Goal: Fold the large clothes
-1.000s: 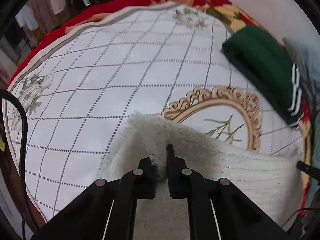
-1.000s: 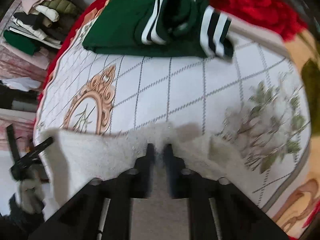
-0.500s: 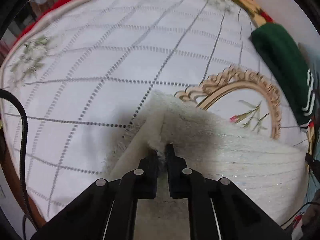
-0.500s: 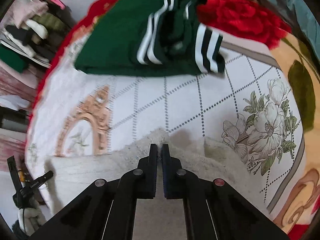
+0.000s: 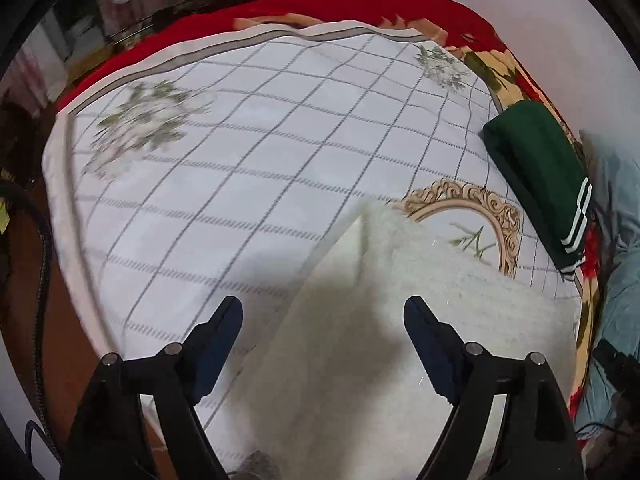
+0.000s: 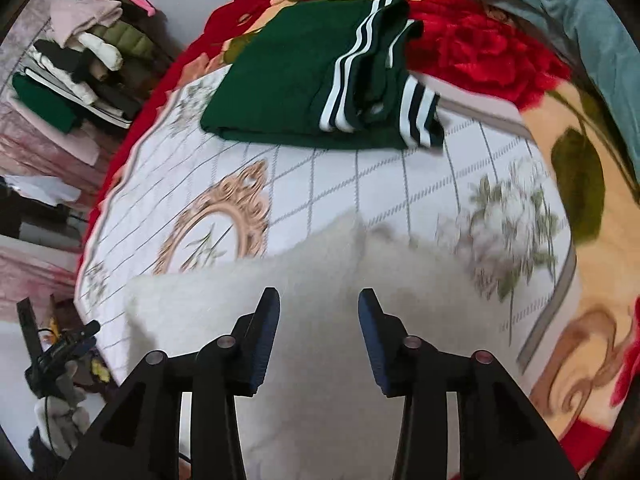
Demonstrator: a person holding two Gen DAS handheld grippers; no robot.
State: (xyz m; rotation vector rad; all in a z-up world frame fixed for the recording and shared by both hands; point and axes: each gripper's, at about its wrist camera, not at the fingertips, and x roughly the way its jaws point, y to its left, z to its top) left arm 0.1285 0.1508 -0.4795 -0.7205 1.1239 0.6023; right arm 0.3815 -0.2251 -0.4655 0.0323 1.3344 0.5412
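Left wrist view: our left gripper (image 5: pixel 323 320) is opening, its jaws clear of the white fleece garment (image 5: pixel 400 320) lying near on the bedspread (image 5: pixel 240 160). Our right gripper (image 6: pixel 319 312) is opening too, gripping nothing. Soft, floppy, probably light; we would pinch its corners.

Cream-white fuzzy garment (image 5: pixel 420 320) under my black jaws. White bed sheet (image 5: pixel 280 140), grey dashed diamond grid, pale green-grey flower sprays, one tan scrolled oval frame. Dark green folded garment (image 6: pixel 280 80) with white stripes. Red blanket (image 6: pixel 480 52), beige with olive leaves.
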